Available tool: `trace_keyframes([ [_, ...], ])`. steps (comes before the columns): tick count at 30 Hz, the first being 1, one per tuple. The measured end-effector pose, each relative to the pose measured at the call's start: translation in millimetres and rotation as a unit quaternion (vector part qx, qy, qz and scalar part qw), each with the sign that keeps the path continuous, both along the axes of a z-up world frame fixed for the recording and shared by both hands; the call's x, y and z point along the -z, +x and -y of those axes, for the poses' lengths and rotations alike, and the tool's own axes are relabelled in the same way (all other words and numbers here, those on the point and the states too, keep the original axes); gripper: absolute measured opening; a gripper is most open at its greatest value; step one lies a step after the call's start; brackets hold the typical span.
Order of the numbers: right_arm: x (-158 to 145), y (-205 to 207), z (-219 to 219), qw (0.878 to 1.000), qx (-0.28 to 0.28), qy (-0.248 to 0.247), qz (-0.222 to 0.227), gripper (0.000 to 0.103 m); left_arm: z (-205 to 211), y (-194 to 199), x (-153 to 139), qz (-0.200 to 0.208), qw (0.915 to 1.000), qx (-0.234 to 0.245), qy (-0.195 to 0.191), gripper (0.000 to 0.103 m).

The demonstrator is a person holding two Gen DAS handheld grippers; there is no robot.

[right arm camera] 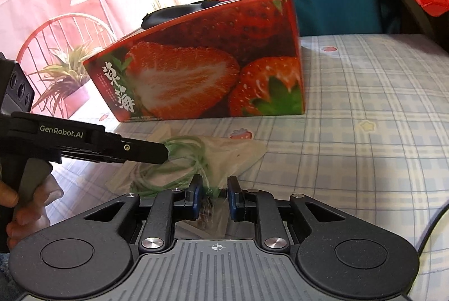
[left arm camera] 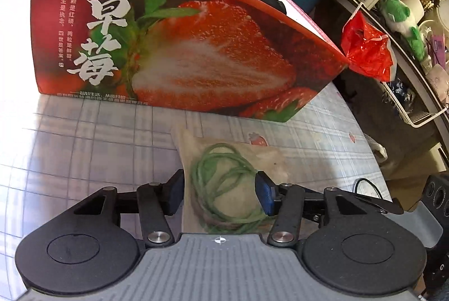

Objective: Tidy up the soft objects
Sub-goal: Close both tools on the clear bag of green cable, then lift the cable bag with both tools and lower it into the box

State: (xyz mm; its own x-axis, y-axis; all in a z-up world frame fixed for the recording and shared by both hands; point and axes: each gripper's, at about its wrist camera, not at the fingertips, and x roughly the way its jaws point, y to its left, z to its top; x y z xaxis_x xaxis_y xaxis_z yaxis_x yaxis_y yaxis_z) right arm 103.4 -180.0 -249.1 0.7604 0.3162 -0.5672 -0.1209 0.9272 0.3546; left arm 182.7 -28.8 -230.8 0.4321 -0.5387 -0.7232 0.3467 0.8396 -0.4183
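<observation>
A clear plastic bag (left arm camera: 233, 160) holding a coil of green string lies on the plaid cloth in front of a strawberry-printed box (left arm camera: 182, 48). My left gripper (left arm camera: 221, 194) stands open astride the bag, one finger at each side of the string coil. In the right wrist view the same bag (right arm camera: 233, 155) lies before the box (right arm camera: 196, 76). My right gripper (right arm camera: 214, 197) is shut on the bag's near end, with bunched plastic between its pads. The left gripper's finger (right arm camera: 146, 150) reaches in from the left over the string. A black soft item (right arm camera: 174, 13) rests on top of the box.
The plaid cloth (right arm camera: 364, 118) spreads wide to the right of the box. A red plastic bag (left arm camera: 367, 48) hangs beside a white wire basket (left arm camera: 415, 110) at the right, with a green plush toy (left arm camera: 401, 17) on the shelf above. A hand (right arm camera: 16, 202) grips the left tool.
</observation>
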Motion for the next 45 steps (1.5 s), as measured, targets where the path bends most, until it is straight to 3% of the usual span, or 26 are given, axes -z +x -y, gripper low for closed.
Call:
trace_keyframes([
  [2, 0, -1, 1, 1.0, 0.001, 0.002, 0.001, 0.016, 1, -3, 0, 0.005, 0.9998, -0.006, 0.018, 0.032],
  [3, -2, -2, 1, 1.0, 0.003, 0.002, 0.004, 0.016, 0, -3, 0, 0.004, 0.9998, -0.009, 0.02, 0.028],
  [9, -12, -1, -2, 1.0, 0.0, -0.015, 0.022, 0.015, -9, -4, 4, -0.002, 1.0, -0.006, 0.001, 0.027],
  [12, -6, 0, -4, 1.0, 0.001, -0.017, 0.008, 0.015, -17, -3, 7, -0.005, 0.9997, -0.018, -0.014, 0.019],
  [23, -22, -5, -6, 0.999, 0.0, -0.007, 0.037, 0.015, -46, -14, -16, 0.024, 0.9981, -0.019, -0.054, 0.019],
  [32, -89, 2, -7, 0.992, -0.023, -0.018, 0.119, 0.015, -65, -21, -98, 0.117, 0.9898, -0.018, -0.079, 0.021],
  [39, -139, 49, -4, 0.988, -0.036, -0.034, 0.148, 0.015, -56, 13, -145, 0.167, 0.9845, -0.021, -0.05, 0.021],
  [45, -149, 109, -3, 0.991, -0.03, -0.047, 0.125, 0.015, -42, 67, -152, 0.155, 0.9875, -0.028, -0.006, 0.021],
])
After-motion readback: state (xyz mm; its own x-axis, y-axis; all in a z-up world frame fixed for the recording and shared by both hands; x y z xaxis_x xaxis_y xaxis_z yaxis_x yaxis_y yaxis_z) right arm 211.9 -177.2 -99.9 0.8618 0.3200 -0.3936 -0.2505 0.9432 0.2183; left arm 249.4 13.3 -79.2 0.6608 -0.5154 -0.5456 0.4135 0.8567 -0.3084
